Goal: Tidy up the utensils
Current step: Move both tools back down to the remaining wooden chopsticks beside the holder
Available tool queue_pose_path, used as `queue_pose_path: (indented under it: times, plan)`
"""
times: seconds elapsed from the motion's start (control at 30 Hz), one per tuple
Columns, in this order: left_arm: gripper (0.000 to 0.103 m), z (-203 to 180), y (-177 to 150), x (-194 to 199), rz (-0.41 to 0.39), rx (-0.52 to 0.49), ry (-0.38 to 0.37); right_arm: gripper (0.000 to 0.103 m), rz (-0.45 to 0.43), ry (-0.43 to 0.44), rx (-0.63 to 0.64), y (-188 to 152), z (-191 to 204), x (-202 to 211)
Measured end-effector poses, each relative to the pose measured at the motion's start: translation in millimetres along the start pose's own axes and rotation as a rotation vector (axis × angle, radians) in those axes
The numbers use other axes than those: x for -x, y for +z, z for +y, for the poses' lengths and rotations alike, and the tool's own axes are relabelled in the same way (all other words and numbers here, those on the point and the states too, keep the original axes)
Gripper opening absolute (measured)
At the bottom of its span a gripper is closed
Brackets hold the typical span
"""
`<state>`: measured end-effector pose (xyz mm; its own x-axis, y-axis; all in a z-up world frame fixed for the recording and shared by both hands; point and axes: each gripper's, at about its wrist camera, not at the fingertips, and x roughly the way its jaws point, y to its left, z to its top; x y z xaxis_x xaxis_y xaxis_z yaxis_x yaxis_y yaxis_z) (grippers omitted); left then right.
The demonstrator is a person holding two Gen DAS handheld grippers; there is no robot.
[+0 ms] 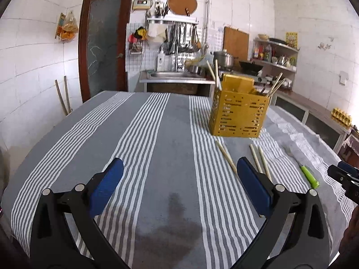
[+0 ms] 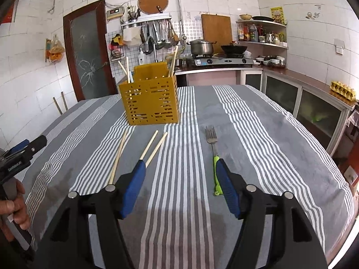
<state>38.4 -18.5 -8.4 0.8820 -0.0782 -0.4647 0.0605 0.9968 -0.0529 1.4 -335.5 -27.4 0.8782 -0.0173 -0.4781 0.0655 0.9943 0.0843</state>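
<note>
A yellow slotted utensil holder stands on the striped tablecloth with a few chopsticks upright in it. Several loose chopsticks lie in front of it, with a single one to their left. A fork with a green handle lies to the right. My left gripper is open and empty, left of the chopsticks. My right gripper is open and empty, between the chopsticks and the fork; its right finger is beside the fork handle.
The table has a grey and white striped cloth with a damp dark patch. Behind it are a sink counter, a stove with pots, shelves and low cabinets on the right.
</note>
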Motion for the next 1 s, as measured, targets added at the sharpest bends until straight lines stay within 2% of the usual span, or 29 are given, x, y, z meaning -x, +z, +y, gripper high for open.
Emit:
queue_pose_path:
  times: [0.1, 0.3, 0.47, 0.57, 0.73, 0.8, 0.9, 1.0]
  plan:
    - [0.097, -7, 4, -17, 0.065, -0.019, 0.017, 0.064, 0.016, -0.021, 0.002, 6, -2, -7]
    - [0.097, -22, 17, -48, 0.121, -0.030, -0.020, 0.064, 0.056, -0.033, 0.029, 20, 3, -29]
    - [0.090, -38, 25, -86, 0.181, -0.082, -0.018, 0.064, 0.130, -0.014, 0.030, 33, 9, -65]
    - [0.087, -43, 33, -113, 0.224, -0.074, -0.029, 0.064, 0.178, 0.004, 0.037, 41, 17, -91]
    - [0.086, -51, 42, -141, 0.252, -0.098, -0.042, 0.063, 0.231, 0.026, 0.027, 47, 24, -125]
    - [0.077, -56, 40, -157, 0.300, -0.112, -0.054, 0.054, 0.254, 0.019, 0.034, 49, 27, -139]
    - [0.073, -58, 39, -177, 0.352, -0.096, -0.070, 0.049, 0.301, 0.035, 0.029, 54, 31, -163]
    - [0.069, -62, 40, -189, 0.368, -0.100, -0.078, 0.048, 0.330, 0.048, 0.032, 56, 36, -176]
